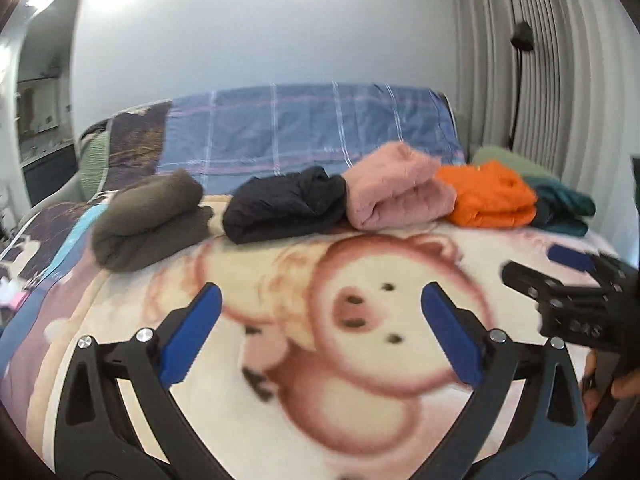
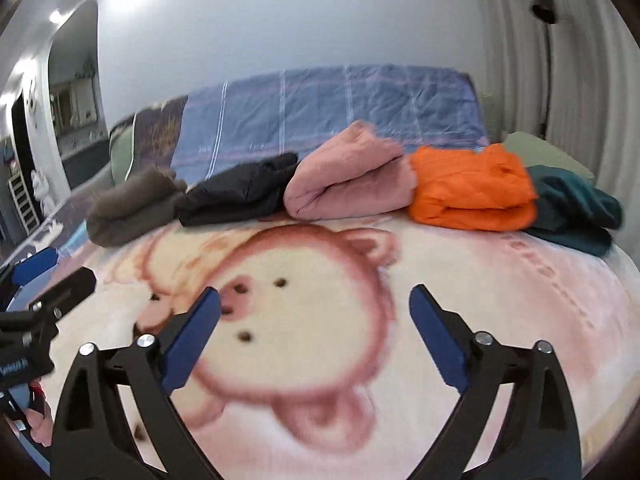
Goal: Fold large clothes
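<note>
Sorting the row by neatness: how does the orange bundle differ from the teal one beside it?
The orange bundle is bright and stacked in flat, even layers; the teal bundle is dark and slumps in looser, uneven folds. The orange one sits between the pink bundle and the teal one, which ends the row at the right. Both rest on the bear blanket, touching each other.

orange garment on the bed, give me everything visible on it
The orange garment is folded into a thick, roughly rectangular bundle of two or three stacked layers, rounded fold edge facing the cameras. The fabric looks smooth and slightly puffy or quilted, bright solid orange. It lies flat on the bear-print blanket, fourth in the row of folded clothes. Its left side presses against the pink garment; its right side touches the teal garment. Neither tool touches it.
</note>
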The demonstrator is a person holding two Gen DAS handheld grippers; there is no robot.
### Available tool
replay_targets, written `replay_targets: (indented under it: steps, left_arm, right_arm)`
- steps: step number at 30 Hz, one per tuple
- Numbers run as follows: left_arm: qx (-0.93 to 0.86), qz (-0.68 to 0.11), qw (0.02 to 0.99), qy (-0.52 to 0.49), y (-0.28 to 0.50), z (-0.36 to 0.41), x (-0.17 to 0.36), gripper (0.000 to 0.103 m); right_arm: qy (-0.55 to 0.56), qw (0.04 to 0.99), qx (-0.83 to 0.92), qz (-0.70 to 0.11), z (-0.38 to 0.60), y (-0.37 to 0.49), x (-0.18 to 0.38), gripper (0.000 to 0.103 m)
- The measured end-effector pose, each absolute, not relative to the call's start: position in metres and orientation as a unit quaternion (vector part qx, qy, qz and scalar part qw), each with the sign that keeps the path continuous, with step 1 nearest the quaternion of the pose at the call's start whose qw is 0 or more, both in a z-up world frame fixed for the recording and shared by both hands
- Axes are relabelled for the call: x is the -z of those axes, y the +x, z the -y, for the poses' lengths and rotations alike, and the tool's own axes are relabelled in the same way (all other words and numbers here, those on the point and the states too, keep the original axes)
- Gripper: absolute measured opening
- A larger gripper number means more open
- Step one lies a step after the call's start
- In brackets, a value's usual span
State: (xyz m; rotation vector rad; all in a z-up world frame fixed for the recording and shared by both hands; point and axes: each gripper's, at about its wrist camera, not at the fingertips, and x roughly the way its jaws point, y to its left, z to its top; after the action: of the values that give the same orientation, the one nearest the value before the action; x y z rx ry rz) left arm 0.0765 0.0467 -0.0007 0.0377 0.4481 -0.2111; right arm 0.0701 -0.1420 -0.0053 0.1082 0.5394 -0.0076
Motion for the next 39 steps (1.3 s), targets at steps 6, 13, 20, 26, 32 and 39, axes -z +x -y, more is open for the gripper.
replay_targets:
  steps: [6,13,20,26,32,39]
  left_arm:
    - [0.068,-0.188,0.979,0.027,0.023,-0.036,-0.015,0.101]
    - [0.037,-0.173,0.983,0.047,-0.006,-0.021,-0.017,0.101]
    - [0.029,-0.154,0.986,0.058,-0.022,-0.016,-0.020,0.101]
    - [0.023,-0.153,0.986,0.062,-0.023,-0.014,-0.020,0.101]
    - [0.022,-0.157,0.986,0.061,-0.020,-0.012,-0.018,0.101]
    - [0.024,-0.168,0.983,0.066,-0.016,-0.009,-0.015,0.101]
  right_arm:
    - [0.026,0.971,0.029,-0.234,0.147,0.016,-0.007,0.102]
    - [0.004,0.979,0.014,-0.202,0.133,-0.018,-0.023,0.102]
    - [0.000,0.982,0.036,-0.186,0.128,-0.032,-0.028,0.102]
    - [0.023,0.983,0.043,-0.175,0.136,-0.039,-0.029,0.102]
    - [0.022,0.982,0.052,-0.180,0.138,-0.038,-0.026,0.102]
    - [0.042,0.977,0.045,-0.204,0.143,-0.031,-0.018,0.102]
